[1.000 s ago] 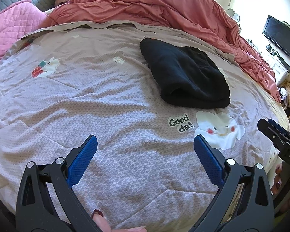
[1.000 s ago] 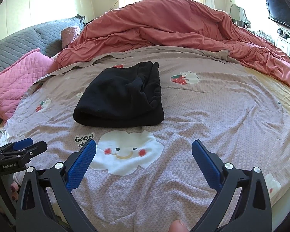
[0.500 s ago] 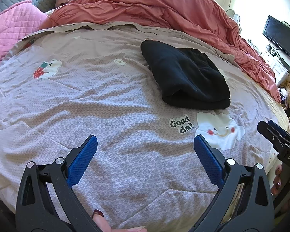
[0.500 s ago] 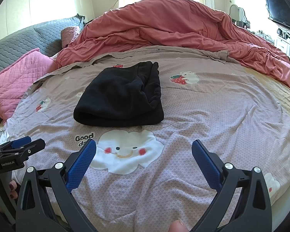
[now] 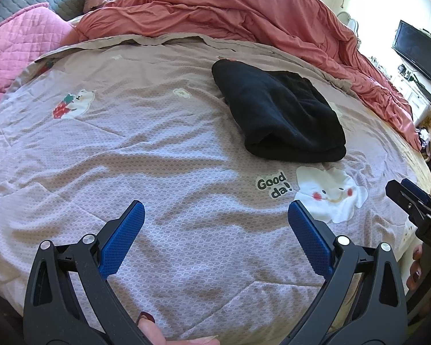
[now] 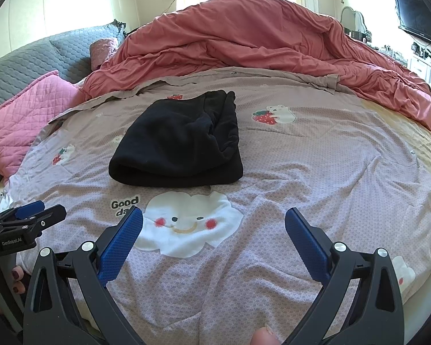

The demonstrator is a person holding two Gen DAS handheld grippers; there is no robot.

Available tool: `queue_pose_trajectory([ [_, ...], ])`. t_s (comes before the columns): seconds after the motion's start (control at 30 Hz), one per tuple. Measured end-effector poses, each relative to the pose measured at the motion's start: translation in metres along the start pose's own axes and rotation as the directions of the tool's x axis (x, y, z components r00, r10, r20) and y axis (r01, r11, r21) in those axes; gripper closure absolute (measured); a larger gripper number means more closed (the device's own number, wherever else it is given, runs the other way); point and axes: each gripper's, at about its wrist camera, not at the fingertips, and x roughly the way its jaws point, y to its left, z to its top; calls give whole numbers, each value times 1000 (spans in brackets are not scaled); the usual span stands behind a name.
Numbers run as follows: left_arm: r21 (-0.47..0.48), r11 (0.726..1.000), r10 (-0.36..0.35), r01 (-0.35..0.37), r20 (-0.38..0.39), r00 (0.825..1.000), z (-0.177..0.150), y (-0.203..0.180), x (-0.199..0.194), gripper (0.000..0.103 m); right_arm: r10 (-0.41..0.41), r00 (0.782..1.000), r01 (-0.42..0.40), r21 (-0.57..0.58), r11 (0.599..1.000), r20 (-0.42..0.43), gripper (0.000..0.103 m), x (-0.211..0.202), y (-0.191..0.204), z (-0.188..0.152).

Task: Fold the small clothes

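Note:
A black garment (image 5: 281, 115) lies folded in a thick bundle on the mauve patterned bed cover (image 5: 158, 149). It also shows in the right wrist view (image 6: 178, 146), just beyond the white cloud print. My left gripper (image 5: 215, 215) is open and empty, held above the cover near the bed's front edge, to the left of the garment. My right gripper (image 6: 214, 221) is open and empty, above the cloud print, short of the garment. Each gripper shows at the edge of the other's view: the right one (image 5: 416, 204), the left one (image 6: 28, 221).
A rumpled salmon duvet (image 6: 258, 34) is heaped along the far side of the bed. Pink quilted pillows (image 6: 23, 115) and a grey headboard (image 6: 43, 54) are at the left. A wall television (image 5: 418, 50) and a white dresser (image 6: 428, 69) stand at the right.
The left wrist view has drifted slightly, so the garment sits a little lower and further right in it. The right gripper has barely moved. Both stay open.

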Motion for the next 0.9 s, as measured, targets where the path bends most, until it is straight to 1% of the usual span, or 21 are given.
queue_pose_trajectory([
  [0.5, 11, 1000, 13, -12, -11, 1000, 1, 0, 2, 9, -7, 1000, 7, 3, 1000, -8, 4, 1, 2, -1],
  [0.67, 19, 1000, 24, -23, -17, 1000, 1, -1, 3, 9, -14, 1000, 14, 13, 1000, -20, 4, 5, -4, -6],
  [0.8, 5, 1000, 17, -17, -24, 1000, 2, 6, 3, 9, -46, 999, 47, 49, 998, -25, 4, 3, -19, -12],
  [0.9, -12, 999, 37, -37, -21, 999, 6, 22, 0, 9, -109, 994, 111, 122, 986, -23, 4, -6, -48, -19],
])
